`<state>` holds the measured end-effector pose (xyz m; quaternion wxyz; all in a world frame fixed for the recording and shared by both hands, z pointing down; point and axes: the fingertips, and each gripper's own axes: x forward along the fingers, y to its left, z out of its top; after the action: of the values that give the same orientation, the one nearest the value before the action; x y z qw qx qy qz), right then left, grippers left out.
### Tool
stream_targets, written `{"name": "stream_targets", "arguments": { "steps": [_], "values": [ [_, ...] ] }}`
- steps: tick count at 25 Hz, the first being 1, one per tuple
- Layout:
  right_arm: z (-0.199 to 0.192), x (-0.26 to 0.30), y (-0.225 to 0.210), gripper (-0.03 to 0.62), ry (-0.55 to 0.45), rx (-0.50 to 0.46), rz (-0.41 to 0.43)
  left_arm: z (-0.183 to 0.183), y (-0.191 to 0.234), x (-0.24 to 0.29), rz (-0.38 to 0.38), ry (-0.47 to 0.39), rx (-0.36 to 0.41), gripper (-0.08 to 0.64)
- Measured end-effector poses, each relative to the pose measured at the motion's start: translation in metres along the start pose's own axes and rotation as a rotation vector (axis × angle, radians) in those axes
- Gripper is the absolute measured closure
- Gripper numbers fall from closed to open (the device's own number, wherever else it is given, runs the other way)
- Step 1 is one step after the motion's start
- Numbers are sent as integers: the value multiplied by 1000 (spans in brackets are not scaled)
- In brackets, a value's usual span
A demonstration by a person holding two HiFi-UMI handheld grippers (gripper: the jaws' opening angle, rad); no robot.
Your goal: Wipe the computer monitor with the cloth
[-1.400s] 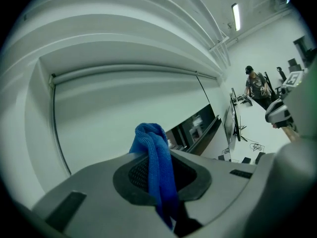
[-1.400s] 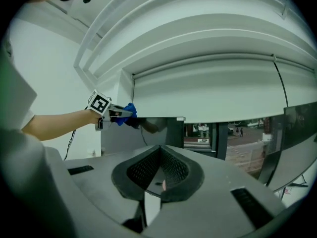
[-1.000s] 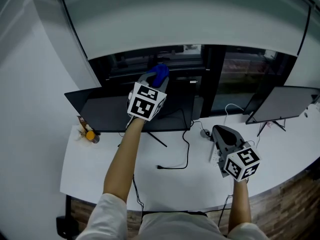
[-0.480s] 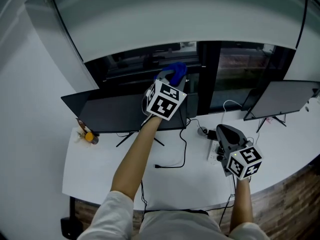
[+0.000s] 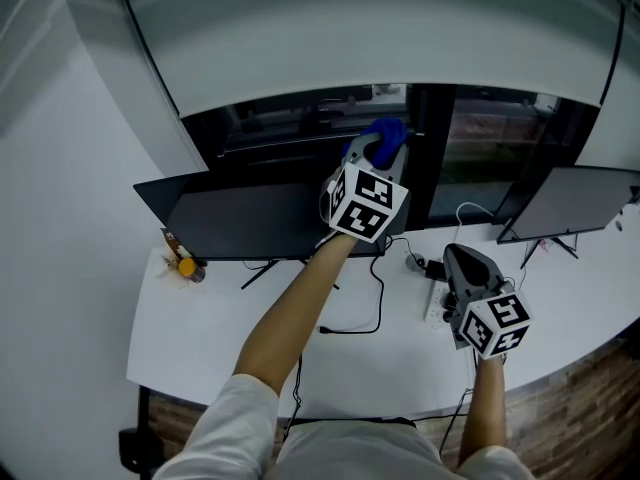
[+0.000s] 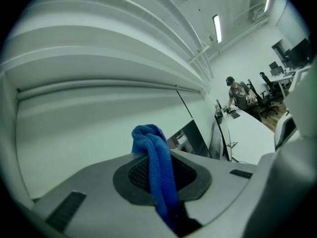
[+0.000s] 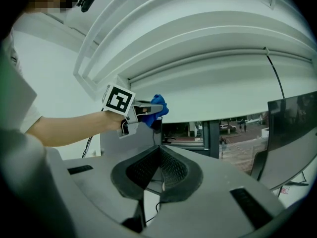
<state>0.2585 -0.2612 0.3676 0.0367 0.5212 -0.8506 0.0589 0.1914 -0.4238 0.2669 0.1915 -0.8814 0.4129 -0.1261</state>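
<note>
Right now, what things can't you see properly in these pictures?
- Head view: whether the blue cloth touches the computer monitor. The left gripper and its marker cube cover that spot.
- Left gripper view: the blue cloth's lower end, hidden down between the jaws.
- Head view: the small orange thing at the left end of the desk is too small to name.

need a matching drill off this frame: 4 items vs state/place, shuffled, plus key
1. blue terry cloth
2. right gripper
3. small orange object
4. wide black computer monitor

A. fingers together, nothing held
B. stands on the white desk, screen dark
C. pinched in the left gripper
D. sits on the desk by the monitor's left end

Pairs: 1-C, 2-A, 3-D, 4-B
</note>
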Motion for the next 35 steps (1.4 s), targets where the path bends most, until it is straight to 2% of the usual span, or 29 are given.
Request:
{"name": "stream_targets", "arguments": {
  "steps": [4,8,11,15,18,22,24,27,31,35],
  "values": [
    [9,20,27,578,-10,-15,19,5,47,-47,81,-89,-39,497],
    [16,55,79,578,1,-39,73,-13,117,-117,150,-109,-73,497],
    [20,82,125,578,7,-49,125,-42,178,-176,231,-72,-81,497],
    [26,119,184,578,5,-40,176,-90,260,-264,362,22,-28,495],
    [32,150,225,578,0,-33,204,-128,319,-326,452,71,-29,495],
    [34,179,271,578,-6,-34,226,-173,380,-385,520,140,-29,495],
    [35,191,285,578,-23,2,219,-192,405,-406,546,152,-43,495],
    [32,206,302,578,-35,53,206,-221,431,-422,533,143,-99,495],
    [18,221,323,578,-3,36,187,-254,432,-419,391,54,-209,494],
    [2,231,343,578,20,40,169,-278,415,-408,294,74,-145,494]
  ]
}}
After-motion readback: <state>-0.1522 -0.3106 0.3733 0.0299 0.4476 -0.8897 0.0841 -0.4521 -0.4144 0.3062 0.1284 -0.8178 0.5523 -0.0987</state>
